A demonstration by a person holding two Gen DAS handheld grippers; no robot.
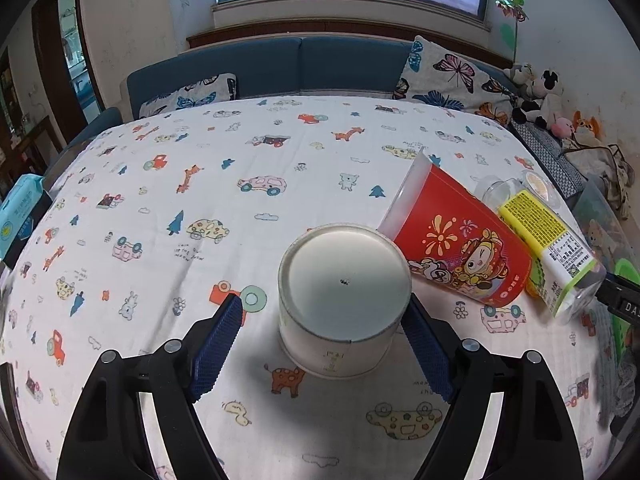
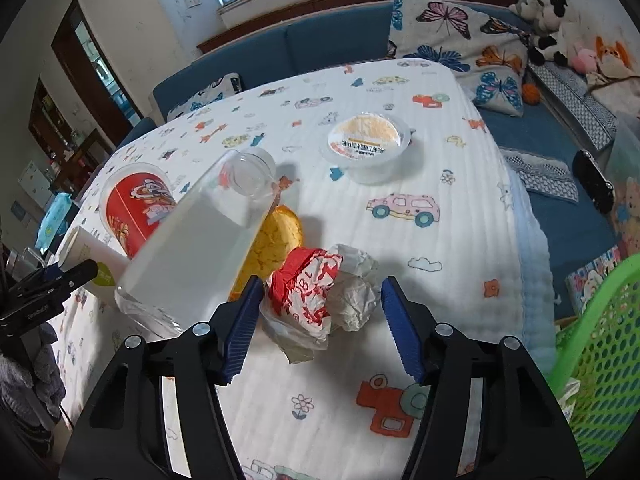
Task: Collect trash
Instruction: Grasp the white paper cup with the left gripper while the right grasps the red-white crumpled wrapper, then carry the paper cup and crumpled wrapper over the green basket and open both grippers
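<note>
Your left gripper (image 1: 326,322) stands apart, straddling the upturned white paper cup (image 1: 344,300) without pressing it. Your right gripper (image 2: 320,304) is apart around the crumpled red-and-white wrapper (image 2: 320,300), untouched. Beside the wrapper lies the clear bottle (image 2: 192,256); the green basket (image 2: 600,344) sits right of it.

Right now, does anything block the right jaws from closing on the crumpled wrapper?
Nothing visible does. The crumpled wrapper lies between the open jaws of the right gripper, with cloth showing on both sides. The clear bottle lies just outside its left jaw.
</note>
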